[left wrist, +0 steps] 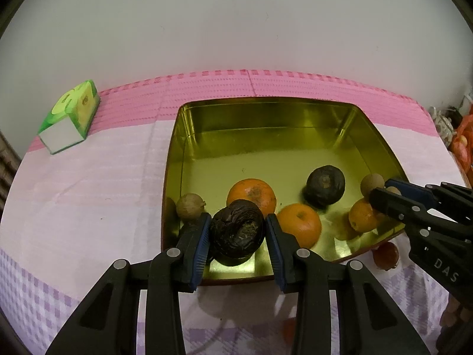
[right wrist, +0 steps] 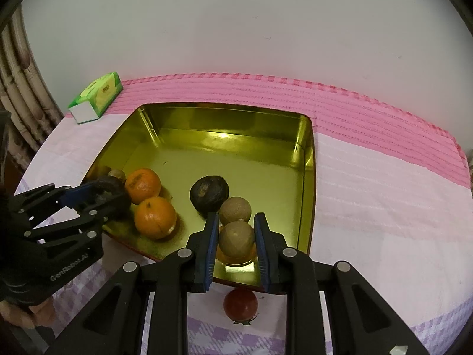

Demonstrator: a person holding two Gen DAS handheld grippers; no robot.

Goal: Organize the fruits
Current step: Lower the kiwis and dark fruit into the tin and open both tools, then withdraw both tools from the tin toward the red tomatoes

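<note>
Two hand-held grippers worked over a gold tin [left wrist: 348, 118] that sat on a pink and lilac cloth [left wrist: 88, 195]. The left gripper [left wrist: 238, 230] was clamped on a dark wrinkled fruit [left wrist: 236, 230], its blue pads [left wrist: 202, 236] pressing both sides, and held it over the tin's near left corner. The right gripper [right wrist: 235, 238] was closed on a brown round fruit [right wrist: 236, 238] above the tin's near edge; whether that fruit touched the floor of the tin could not be told.

Inside the tin lay two oranges [left wrist: 252, 192] [left wrist: 300, 224] side by side near the middle, and a third orange [left wrist: 362, 214] at the near right, partly behind the right gripper in the left wrist view. A second dark fruit [left wrist: 325, 185] rested further in, well apart from the held one. A second brown fruit [right wrist: 235, 209] sat just behind the held brown fruit and touched the dark fruit beside it. A small brown fruit [left wrist: 190, 205] lay against the left wall.

Outside the tin, a red fruit [right wrist: 240, 303] lay on the cloth just beside the near edge. A green box [left wrist: 69, 118] stood at the far left of the cloth, near the white wall [left wrist: 236, 23].
</note>
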